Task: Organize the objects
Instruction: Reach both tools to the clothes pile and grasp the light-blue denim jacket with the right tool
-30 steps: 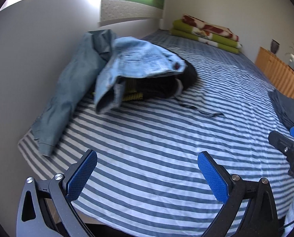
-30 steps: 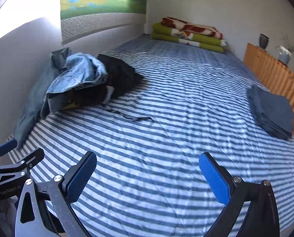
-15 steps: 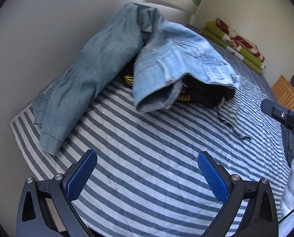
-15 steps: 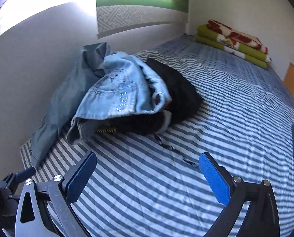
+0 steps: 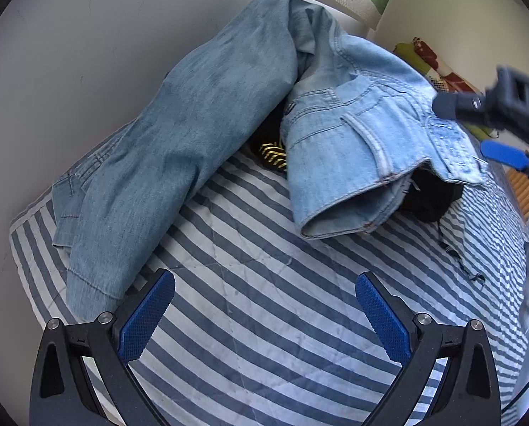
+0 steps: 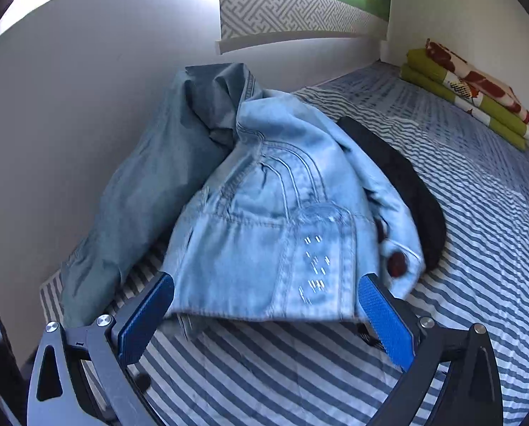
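Note:
A pile of clothes lies at the bed's corner by the wall. On top is a light blue denim jacket (image 5: 364, 142) (image 6: 278, 234). A darker grey-blue denim garment (image 5: 193, 135) (image 6: 151, 191) leans against the wall beside it. A black garment (image 5: 431, 195) (image 6: 406, 184) lies underneath, with a yellow-patterned piece (image 5: 271, 152) showing. My left gripper (image 5: 264, 314) is open and empty over the striped sheet, short of the pile. My right gripper (image 6: 264, 316) is open, its fingers at either side of the light jacket's near hem; it also shows in the left wrist view (image 5: 491, 131).
The bed has a blue-and-white striped sheet (image 5: 264, 319) (image 6: 477, 220). A grey wall (image 6: 69, 106) borders the pile on the left. Folded green and red blankets (image 6: 470, 88) lie at the far end. A thin black strap (image 5: 456, 255) trails from the pile.
Both grippers have moved closer to the clothes pile. The right gripper has come right up to the light denim jacket. Both stay open.

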A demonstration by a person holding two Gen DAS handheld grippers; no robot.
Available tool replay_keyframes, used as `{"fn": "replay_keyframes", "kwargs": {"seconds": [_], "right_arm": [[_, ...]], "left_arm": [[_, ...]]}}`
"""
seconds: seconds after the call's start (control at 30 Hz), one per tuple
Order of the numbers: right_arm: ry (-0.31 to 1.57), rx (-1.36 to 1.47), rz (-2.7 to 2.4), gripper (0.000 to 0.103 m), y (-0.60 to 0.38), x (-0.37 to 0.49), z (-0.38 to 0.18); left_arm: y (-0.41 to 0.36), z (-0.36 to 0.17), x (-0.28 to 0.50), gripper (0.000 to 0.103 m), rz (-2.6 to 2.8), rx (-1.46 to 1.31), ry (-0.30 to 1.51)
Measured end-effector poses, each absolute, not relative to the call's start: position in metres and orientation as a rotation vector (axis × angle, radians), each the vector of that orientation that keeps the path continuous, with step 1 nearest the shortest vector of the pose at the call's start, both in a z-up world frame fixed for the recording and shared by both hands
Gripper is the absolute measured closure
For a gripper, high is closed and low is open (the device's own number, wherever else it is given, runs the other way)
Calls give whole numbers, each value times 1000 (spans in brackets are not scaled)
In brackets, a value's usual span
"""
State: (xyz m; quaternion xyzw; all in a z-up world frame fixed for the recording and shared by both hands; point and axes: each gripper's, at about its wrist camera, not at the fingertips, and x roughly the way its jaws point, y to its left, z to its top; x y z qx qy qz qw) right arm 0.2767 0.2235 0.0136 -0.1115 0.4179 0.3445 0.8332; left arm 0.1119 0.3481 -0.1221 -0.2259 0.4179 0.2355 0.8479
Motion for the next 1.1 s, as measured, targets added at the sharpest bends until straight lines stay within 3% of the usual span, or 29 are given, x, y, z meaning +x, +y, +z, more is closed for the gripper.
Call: {"fn": "replay_keyframes", "kwargs": {"seconds": [0.27, 0.7, 0.87, 0.9, 0.97, 1.03, 1.07, 1.1], "right_arm": [[995, -194, 714, 1, 259, 309, -2], [1152, -13, 755, 4, 189, 277, -11], [1125, 12, 727, 6, 217, 284, -15], [1128, 19, 722, 9, 224, 288, -17], [1142, 15, 687, 43, 237, 295, -21], [1157, -14, 690, 88, 249, 296, -25], [1162, -10, 713, 97, 249, 294, -25], [1150, -17, 702, 98, 247, 292, -23]], "left_arm": [[370, -142, 111, 0, 553, -470, 881], [378, -152, 109, 0, 560, -457, 852], [369, -151, 109, 0, 557, -415, 851], [368, -151, 110, 0, 557, -407, 852], [366, -151, 111, 0, 554, -399, 854], [366, -151, 111, 1, 553, -394, 854], [365, -151, 111, 1, 552, -395, 853], [365, -151, 110, 1, 548, -399, 851]]}}
